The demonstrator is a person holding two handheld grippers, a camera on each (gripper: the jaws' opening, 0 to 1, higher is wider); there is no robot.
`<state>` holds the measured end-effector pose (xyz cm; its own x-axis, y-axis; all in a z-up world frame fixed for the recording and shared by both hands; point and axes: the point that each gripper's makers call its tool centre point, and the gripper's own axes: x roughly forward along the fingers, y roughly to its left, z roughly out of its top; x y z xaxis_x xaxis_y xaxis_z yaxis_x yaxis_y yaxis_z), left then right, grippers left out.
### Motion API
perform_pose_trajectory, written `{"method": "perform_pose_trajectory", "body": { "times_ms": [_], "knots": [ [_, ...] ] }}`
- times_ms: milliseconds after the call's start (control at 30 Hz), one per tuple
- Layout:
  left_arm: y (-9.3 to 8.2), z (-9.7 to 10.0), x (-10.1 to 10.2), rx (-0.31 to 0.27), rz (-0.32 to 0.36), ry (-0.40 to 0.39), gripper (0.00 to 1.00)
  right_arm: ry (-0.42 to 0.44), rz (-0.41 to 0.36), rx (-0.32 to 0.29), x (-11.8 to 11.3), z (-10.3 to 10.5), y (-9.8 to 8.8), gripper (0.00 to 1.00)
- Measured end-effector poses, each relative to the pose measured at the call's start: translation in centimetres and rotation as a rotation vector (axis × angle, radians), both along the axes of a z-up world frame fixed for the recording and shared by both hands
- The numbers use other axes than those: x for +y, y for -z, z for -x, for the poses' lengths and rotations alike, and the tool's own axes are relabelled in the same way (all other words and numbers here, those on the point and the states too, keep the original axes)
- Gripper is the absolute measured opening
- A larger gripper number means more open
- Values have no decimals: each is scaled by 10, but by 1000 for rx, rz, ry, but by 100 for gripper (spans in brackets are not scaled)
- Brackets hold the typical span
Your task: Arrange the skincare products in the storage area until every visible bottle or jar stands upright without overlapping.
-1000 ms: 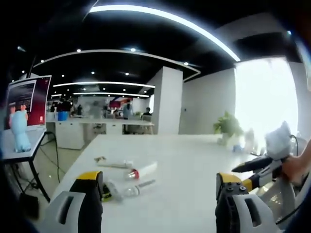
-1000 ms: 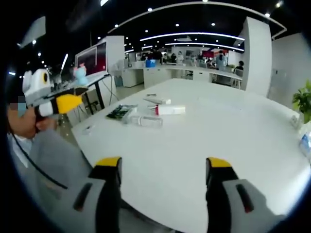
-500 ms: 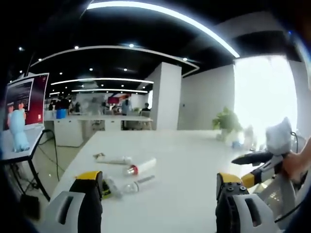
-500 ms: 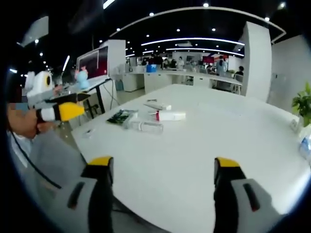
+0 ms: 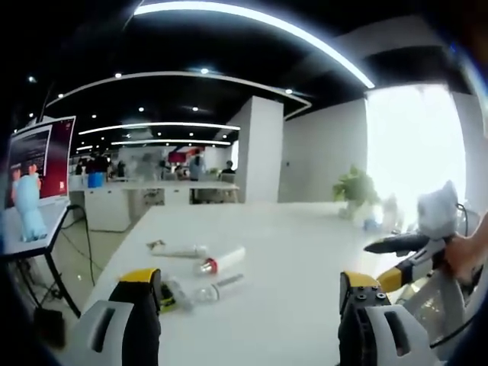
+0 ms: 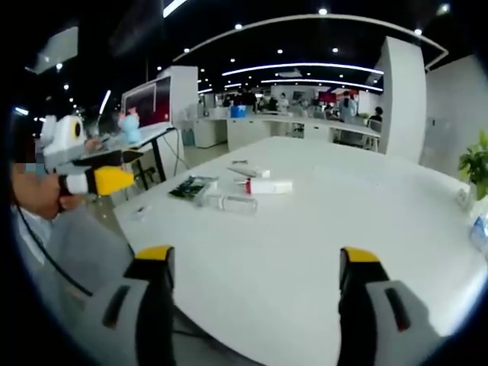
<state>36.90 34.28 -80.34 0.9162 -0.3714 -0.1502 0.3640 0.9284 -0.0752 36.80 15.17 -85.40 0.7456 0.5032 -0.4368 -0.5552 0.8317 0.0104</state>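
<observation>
Nearest in each view, the jaws stand wide apart with nothing between them: the left gripper [image 5: 244, 301] and the right gripper [image 6: 252, 290] both hang above the near part of the white table [image 6: 366, 221], empty, probably held back to take in the layout before reaching. Further along the table, towards its left edge as seen in the right gripper view, the skincare products lie on their sides in a loose cluster: a clear bottle [image 6: 232, 203], a white tube with a red band [image 6: 267, 186] just beyond it, a slim white tube [image 6: 245, 172] behind that, and a dark green packet [image 6: 189, 186] beside the bottle. None stands upright yet.
</observation>
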Motion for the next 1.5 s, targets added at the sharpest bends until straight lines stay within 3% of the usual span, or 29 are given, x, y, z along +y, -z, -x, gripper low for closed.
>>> {"method": "perform_pose_trajectory", "body": {
  "times_ms": [533,867,1167,1267,1400,1500],
  "knots": [
    [1,1,-3,-2,-12,19,99,-23,36,26,2,4,7,89],
    [6,0,-10,-18,-66,21,91,-1,81,44,-1,0,18,87],
    [18,-2,-15,27,-102,30,91,1,82,74,-3,1,24,86],
    [25,-1,-15,55,-132,37,93,-18,71,110,1,4,29,86],
    [27,-2,-12,57,-140,25,92,-22,51,168,-4,2,28,86],
    [30,-3,-10,63,-161,12,90,-33,57,118,-10,-16,12,86]
  ]
}}
